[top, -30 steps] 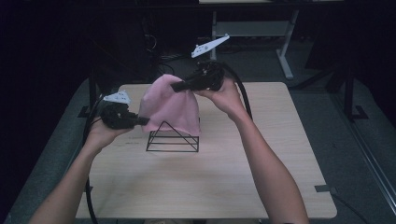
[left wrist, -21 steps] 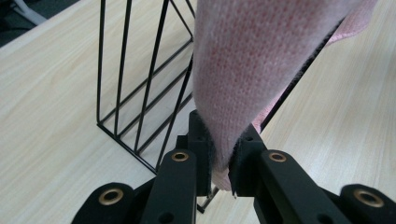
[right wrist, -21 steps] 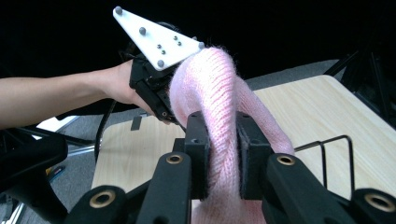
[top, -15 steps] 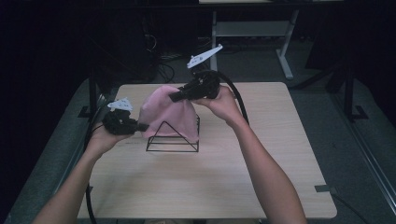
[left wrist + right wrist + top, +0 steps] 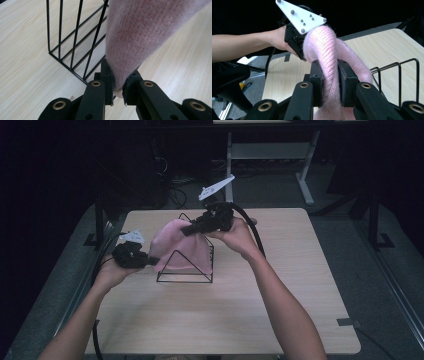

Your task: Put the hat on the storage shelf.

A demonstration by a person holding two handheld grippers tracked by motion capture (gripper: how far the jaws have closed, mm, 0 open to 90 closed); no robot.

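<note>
Nearest the camera in the high view, the person's forearms reached up from six o'clock onto the wooden table (image 5: 225, 320). At about nine o'clock of the table's middle, the left gripper (image 5: 150, 261) had its jaws pinched nearly closed on the lower edge of the pink knitted cloth (image 5: 177, 245); the left gripper view showed that hem squeezed between the black pads (image 5: 106, 75), just above the tabletop. Holding a low corner there probably kept the fabric taut, so it would spread rather than bunch.

Further in, at the centre, stood the black wire rack (image 5: 187, 270), a triangular frame with upright bars. The cloth lay draped over its peak and down its left slope, hiding most of the wires. Nothing appeared to sit inside the rack, though the cloth covered much of it, so that was hard to confirm.

Beyond, toward one o'clock, the right gripper (image 5: 187, 230) clamped a thick fold of the same cloth at its top; its jaws had just been easing apart slightly, yet the pads (image 5: 317, 80) pressed the knit on both sides.
</note>
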